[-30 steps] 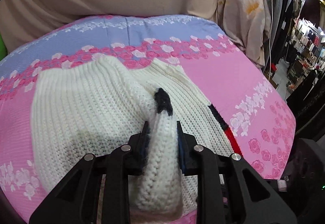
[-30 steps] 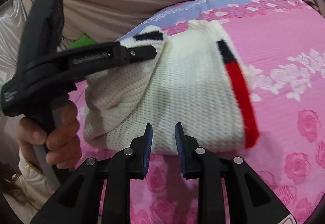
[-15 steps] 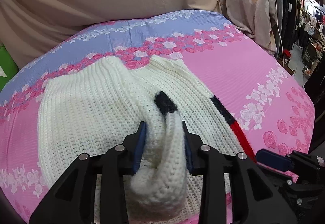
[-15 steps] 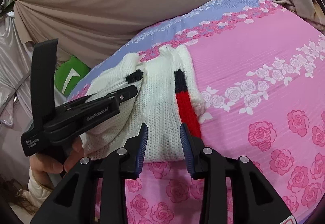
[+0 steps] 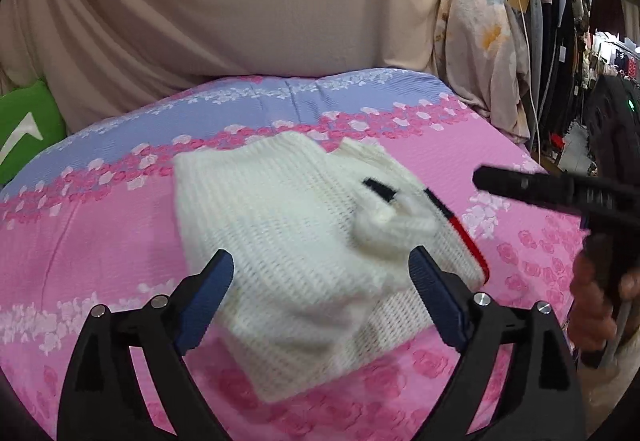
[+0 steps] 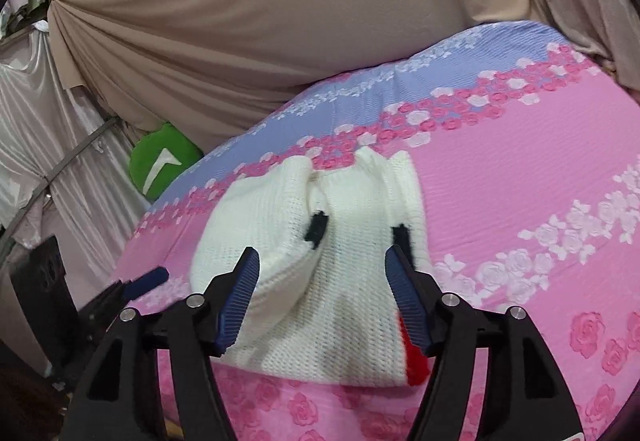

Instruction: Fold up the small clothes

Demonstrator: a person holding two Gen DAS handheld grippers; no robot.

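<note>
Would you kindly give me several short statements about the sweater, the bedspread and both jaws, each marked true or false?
1. The white knit sweater lies on a pink floral bedspread. True.
2. The left gripper has its jaws clamped on the sleeve. False: they are opening, gripping nothing.
3. The sweater is all white. False: it has black and red trim.
4. The right gripper holds nothing. True.
5. A green cushion sits beyond the bed. True.

pink floral bed [image 5: 100, 225] bears folded white sweater [image 5: 288, 241]
</note>
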